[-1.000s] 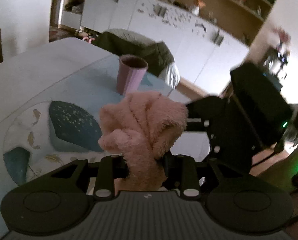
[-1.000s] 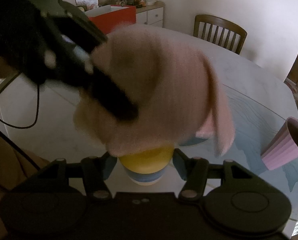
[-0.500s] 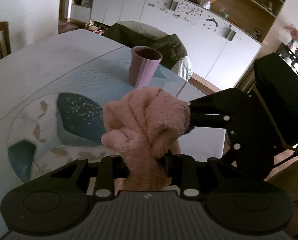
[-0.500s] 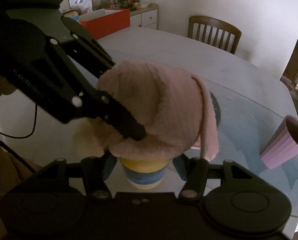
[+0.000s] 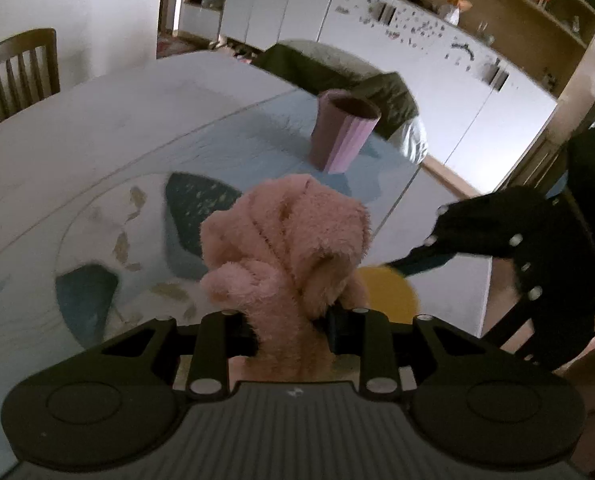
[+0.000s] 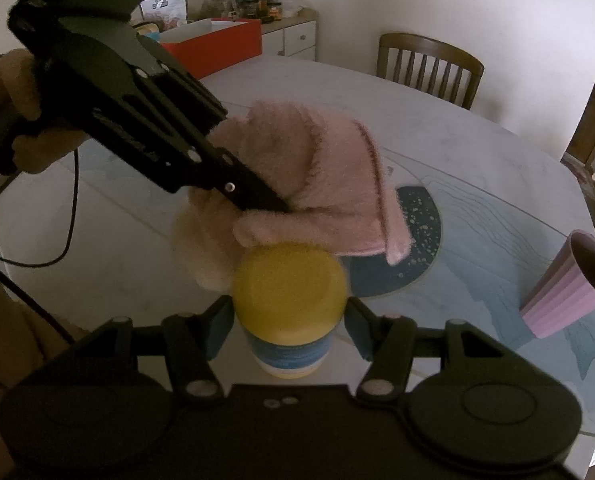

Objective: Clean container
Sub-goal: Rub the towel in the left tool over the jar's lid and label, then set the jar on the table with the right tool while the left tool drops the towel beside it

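Right wrist view shows the container [image 6: 289, 308], a small tub with a yellow lid and a blue label, standing between the two fingers of the right claw [image 6: 289, 316]. The fingers look pressed to its sides, so the right claw is holding it, up off the counter [image 6: 477, 160]. The left claw [image 6: 257, 200] is squeezed narrow on a fluffy pink cloth [image 6: 317, 184]. The cloth hangs just over the yellow lid and seems to touch its far edge.

In the left wrist view the left claw [image 5: 291, 326] has the cloth [image 5: 285, 240] bunched up between its fingers, and the yellow lid [image 5: 389, 294] peeks out to the right of it. The right claw [image 5: 413, 262] comes in from the right side.

What could go wrong? If the cloth pushes hard on the lid from one side, I think the tub could tip or slip out of the right claw, because only its sides are held. The loose cloth corner could also snag on a finger. The purple cup [image 6: 565, 288] stands well apart, so a knock there seems unlikely.

The tub stands upright. Its long way runs up and down, with the lid on top, facing the cloth
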{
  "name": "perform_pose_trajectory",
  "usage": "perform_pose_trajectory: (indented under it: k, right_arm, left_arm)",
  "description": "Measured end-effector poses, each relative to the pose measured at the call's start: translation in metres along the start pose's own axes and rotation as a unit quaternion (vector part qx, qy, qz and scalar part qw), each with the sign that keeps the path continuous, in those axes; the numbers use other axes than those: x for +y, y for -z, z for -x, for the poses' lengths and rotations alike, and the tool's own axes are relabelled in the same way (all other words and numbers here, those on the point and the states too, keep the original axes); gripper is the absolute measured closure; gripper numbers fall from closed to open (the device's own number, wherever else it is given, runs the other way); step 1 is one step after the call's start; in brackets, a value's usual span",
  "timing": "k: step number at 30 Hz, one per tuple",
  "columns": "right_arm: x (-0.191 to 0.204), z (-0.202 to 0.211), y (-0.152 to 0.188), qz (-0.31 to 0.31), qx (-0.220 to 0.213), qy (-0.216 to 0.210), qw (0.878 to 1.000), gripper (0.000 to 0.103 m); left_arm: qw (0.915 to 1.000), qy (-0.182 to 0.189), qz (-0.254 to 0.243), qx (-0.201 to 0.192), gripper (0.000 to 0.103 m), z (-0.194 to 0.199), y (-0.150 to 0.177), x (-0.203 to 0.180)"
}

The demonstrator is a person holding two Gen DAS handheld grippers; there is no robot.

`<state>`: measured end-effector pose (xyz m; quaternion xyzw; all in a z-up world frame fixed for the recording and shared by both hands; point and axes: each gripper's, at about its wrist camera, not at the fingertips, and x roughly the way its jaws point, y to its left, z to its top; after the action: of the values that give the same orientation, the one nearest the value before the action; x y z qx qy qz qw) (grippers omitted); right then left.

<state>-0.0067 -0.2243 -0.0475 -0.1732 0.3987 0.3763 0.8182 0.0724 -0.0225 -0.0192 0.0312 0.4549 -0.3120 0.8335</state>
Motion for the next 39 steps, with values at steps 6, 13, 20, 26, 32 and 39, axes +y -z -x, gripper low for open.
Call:
perform_pose_trajectory:
  k: [6,13,20,26,32,39]
  right_arm:
    - [-0.001,0.001,0.000,0.000,-0.001,-0.006,1.000,0.044]
    - [-0.005,0.003,0.002,-0.001,-0.003,-0.011,1.000,0.044]
    - [-0.010,0.000,0.001,-0.028,-0.013,-0.001,1.000,0.044]
    - [-0.013,-0.005,-0.002,-0.038,-0.026,0.025,0.999,0.044]
    - [-0.016,-0.010,0.001,-0.057,-0.043,0.058,0.996,0.044]
    - [-0.018,-0.010,0.007,-0.075,-0.054,0.071,0.993,0.044]
  left_arm:
    - [0.9986,0.001,-0.040,0.035,0.076,-0.015,0.015,-0.002]
    - [0.9967,-0.001,-0.053,0.060,0.076,-0.029,0.026,-0.004]
    - [0.9946,-0.010,-0.067,0.079,0.076,-0.044,0.036,-0.015]
    - [0.9912,-0.032,-0.086,0.095,0.076,-0.058,0.042,-0.024]
    - [0.9896,-0.078,-0.066,0.101,0.076,-0.070,0.041,-0.014]
    - [0.9878,-0.114,-0.033,0.101,0.076,-0.076,0.039,0.006]
